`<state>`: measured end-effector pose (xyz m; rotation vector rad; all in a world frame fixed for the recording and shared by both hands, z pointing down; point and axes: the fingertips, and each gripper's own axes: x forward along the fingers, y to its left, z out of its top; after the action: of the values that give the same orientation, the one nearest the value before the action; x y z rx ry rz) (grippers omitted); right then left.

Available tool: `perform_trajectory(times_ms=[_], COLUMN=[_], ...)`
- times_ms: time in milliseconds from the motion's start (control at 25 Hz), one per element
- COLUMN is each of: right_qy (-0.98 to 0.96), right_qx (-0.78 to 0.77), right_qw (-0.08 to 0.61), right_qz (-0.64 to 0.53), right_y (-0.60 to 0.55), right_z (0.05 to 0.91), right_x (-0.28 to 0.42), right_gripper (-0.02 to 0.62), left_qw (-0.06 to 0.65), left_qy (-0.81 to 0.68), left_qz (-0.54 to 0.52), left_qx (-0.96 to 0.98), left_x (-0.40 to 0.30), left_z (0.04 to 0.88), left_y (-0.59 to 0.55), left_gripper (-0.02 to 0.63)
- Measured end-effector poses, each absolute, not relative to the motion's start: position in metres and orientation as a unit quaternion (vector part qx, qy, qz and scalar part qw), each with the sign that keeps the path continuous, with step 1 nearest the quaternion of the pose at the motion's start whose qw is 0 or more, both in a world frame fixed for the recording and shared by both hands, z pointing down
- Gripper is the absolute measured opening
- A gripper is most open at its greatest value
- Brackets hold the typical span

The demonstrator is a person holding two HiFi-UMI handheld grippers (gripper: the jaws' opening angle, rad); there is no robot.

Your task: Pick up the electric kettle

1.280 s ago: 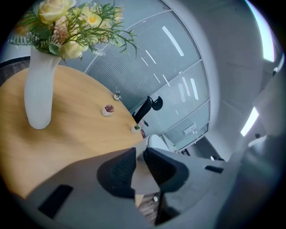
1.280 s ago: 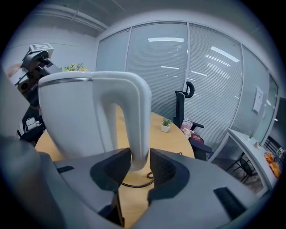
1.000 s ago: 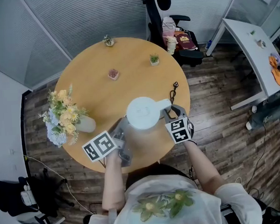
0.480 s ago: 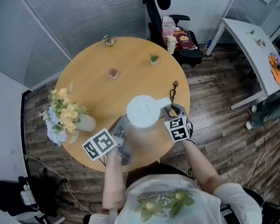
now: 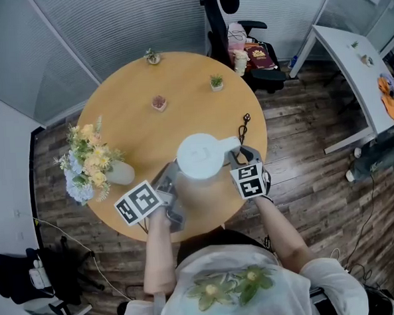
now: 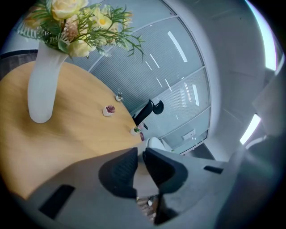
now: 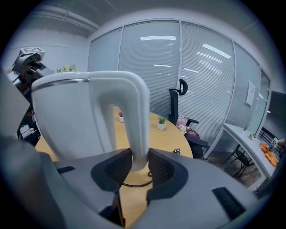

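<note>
The white electric kettle (image 5: pixel 200 156) stands on the round wooden table (image 5: pixel 135 130), near its front edge, with its handle (image 5: pixel 229 147) pointing right. My right gripper (image 5: pixel 235 156) is shut on that handle (image 7: pixel 136 120); both pads press the lower part of its loop, and the kettle body (image 7: pixel 67 116) fills the left of the right gripper view. My left gripper (image 5: pixel 173 177) lies against the kettle's near-left side. Its jaws (image 6: pixel 140 154) are closing, and only a thin slit is left between the pads. Nothing shows clearly in that slit.
A white vase of yellow flowers (image 5: pixel 94 166) stands left of the kettle, close to the left gripper. Three small potted plants (image 5: pixel 159 103) sit on the far half of the table. A black cord (image 5: pixel 246 125) lies by the right edge. A black office chair (image 5: pixel 243 44) is behind.
</note>
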<state>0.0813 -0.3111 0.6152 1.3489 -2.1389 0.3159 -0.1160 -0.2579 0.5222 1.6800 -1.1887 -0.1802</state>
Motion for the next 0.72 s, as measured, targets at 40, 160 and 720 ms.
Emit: perform_trajectory(times_ms=[40, 160, 720], right_qy=[-0.803, -0.802, -0.804], right_qx=[0.506, 0.507, 0.513], right_qw=[0.293, 0.292, 0.276], right_qz=[0.117, 0.121, 0.117], right_y=[-0.311, -0.309, -0.308], right_z=[0.615, 0.614, 0.587], right_x=[0.082, 0.082, 0.084], right_gripper=[0.127, 0.127, 0.129], left_qw=[0.512, 0.512, 0.496], left_qy=[-0.495, -0.494, -0.486], left_qz=[-0.075, -0.076, -0.093], left_qx=[0.698, 0.698, 0.714], left_x=[-0.116, -0.116, -0.115], left_z=[0.522, 0.521, 0.496], left_y=[-0.258, -0.257, -0.261], left_gripper=[0.060, 0.058, 0.058])
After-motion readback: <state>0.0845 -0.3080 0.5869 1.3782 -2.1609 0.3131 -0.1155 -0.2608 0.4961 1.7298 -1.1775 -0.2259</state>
